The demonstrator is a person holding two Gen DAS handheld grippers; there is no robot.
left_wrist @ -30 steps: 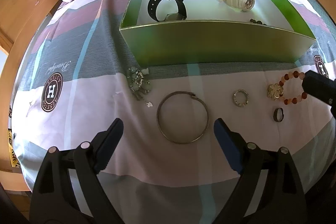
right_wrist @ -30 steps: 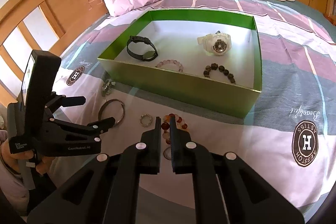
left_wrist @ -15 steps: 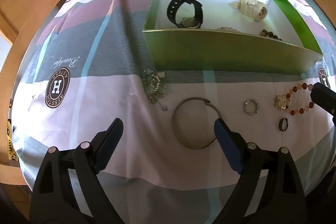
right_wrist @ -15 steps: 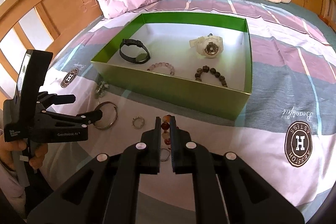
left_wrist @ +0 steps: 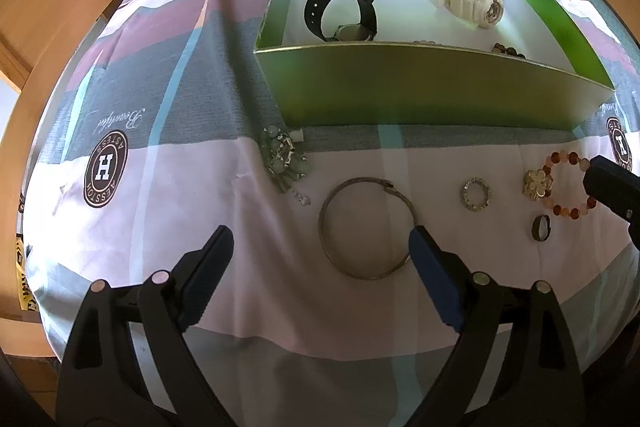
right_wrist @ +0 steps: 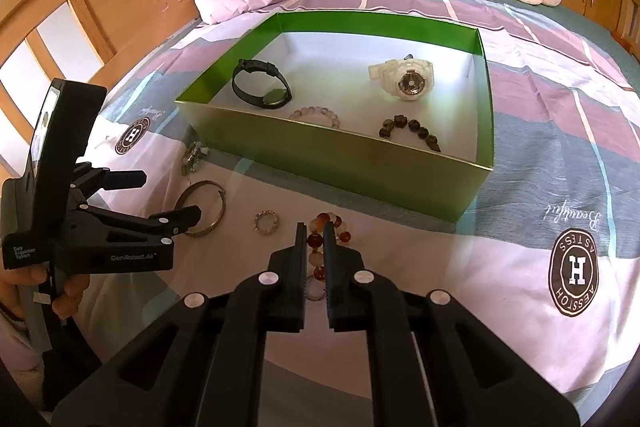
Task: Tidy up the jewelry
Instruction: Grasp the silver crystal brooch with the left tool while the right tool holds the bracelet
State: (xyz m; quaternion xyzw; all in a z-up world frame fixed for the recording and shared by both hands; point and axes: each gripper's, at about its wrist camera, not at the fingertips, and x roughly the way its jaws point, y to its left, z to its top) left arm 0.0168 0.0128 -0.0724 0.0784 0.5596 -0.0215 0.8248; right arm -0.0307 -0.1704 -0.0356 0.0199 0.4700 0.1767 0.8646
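Bed [right_wrist: 540, 163] carries everything; its striped sheet is soft, so nothing sits on a firm base. Green box [right_wrist: 352, 163] is mid-bed and holds a black watch [right_wrist: 262, 87], white watch [right_wrist: 404, 79] and two bead bracelets. Loose on the sheet along the box's near wall: charm cluster [left_wrist: 284, 157], metal bangle [left_wrist: 366, 229], sparkly ring [left_wrist: 476, 193], amber bead bracelet with gold flower [left_wrist: 560, 183], dark band ring [left_wrist: 541, 227]. My left gripper [left_wrist: 320, 259] is spread wide, hovering over the bangle, one finger just at its rim. My right gripper [right_wrist: 316, 247] is narrowed to a slim gap over the amber bracelet; can't tell if it grips a bead yet. Risks: a one-bead pinch could let the elastic bracelet slip out and drop, and closing into the sheet could snag fabric or miss the thin bangle.
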